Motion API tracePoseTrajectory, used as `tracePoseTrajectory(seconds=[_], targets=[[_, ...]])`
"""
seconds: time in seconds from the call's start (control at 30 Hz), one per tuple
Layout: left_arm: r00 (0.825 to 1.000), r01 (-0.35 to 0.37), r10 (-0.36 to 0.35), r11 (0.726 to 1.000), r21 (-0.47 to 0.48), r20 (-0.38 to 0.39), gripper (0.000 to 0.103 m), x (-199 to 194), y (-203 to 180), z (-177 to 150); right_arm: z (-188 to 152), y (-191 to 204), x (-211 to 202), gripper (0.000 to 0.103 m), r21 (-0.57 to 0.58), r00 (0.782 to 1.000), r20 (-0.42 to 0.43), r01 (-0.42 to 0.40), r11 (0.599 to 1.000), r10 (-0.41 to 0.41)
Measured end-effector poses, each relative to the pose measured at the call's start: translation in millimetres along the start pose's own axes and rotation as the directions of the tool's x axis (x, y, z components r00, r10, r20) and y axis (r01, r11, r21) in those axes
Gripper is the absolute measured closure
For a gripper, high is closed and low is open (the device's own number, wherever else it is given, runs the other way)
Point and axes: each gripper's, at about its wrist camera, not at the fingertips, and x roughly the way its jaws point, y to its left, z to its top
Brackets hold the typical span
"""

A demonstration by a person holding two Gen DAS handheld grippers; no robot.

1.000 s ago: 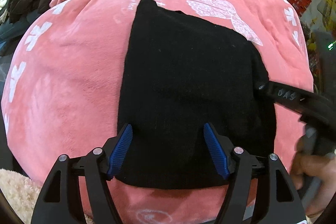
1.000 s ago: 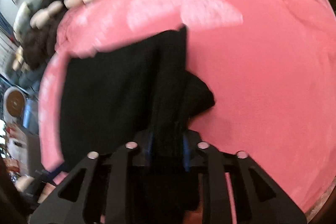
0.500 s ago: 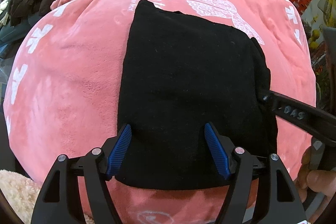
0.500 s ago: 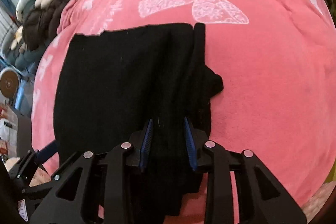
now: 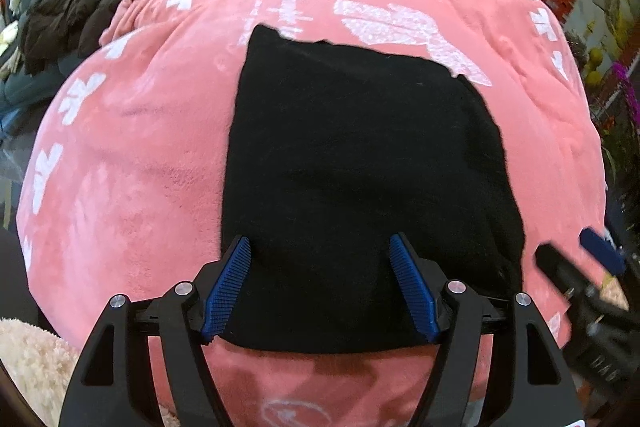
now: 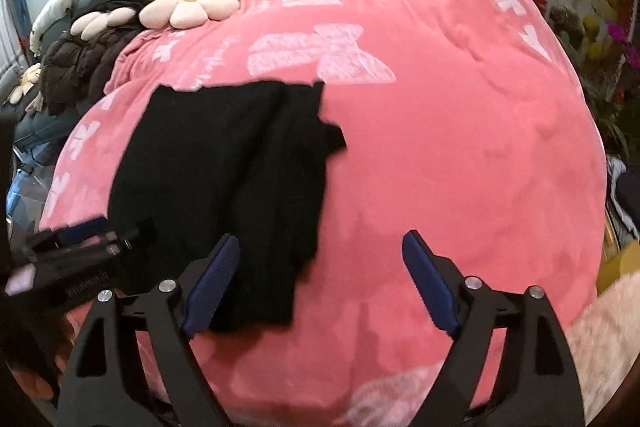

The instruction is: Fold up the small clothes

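Pink blanket (image 5: 120, 167) spread wide beneath both grippers. Black garment (image 5: 360, 167) folded flat on it, just ahead of left gripper (image 5: 320, 287), near edge between its wide-apart jaws, nothing gripped. Right gripper (image 6: 320, 279) off garment's right edge, jaws opening, empty, left pad over the cloth's corner.

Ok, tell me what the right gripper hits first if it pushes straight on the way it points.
Probably the pink blanket. The right gripper, jaws opening and empty, aims just right of the black garment, whose edge lies by its left finger; depth is unclear.
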Motion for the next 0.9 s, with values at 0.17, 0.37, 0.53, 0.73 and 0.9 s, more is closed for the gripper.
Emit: tracePoseTrajectory(seconds=[0.17, 0.37, 0.53, 0.73, 0.9], targets=[[0.999, -0.019, 0.016, 0.997, 0.076, 0.028, 0.031, -13, -28, -13, -20, -19, -3, 0.021, 0.029, 0.999, -0.019, 0.033, 0.999, -0.032], [0.999, -0.041, 0.040, 0.997, 0.064, 0.018, 0.030, -17, -51, -30, -32, -25, -9, 0.019, 0.018, 0.998, 0.000, 0.059, 0.998, -0.059], [0.998, -0.069, 0.069, 0.997, 0.022, -0.002, 0.030, -16, -50, -40, -35, -32, -9, 0.018, 0.046, 0.999, -0.007, 0.040, 0.998, -0.040], [0.995, -0.098, 0.098, 0.995, -0.013, -0.022, 0.030, -20, -43, -51, -38, -19, -12, 0.017, -0.014, 1.000, -0.004, 0.027, 1.000, -0.027], [0.995, -0.100, 0.098, 0.993, -0.067, -0.030, 0.030, -22, -32, -53, -44, -7, -15, 0.013, -0.055, 1.000, -0.017, 0.024, 0.998, -0.025]])
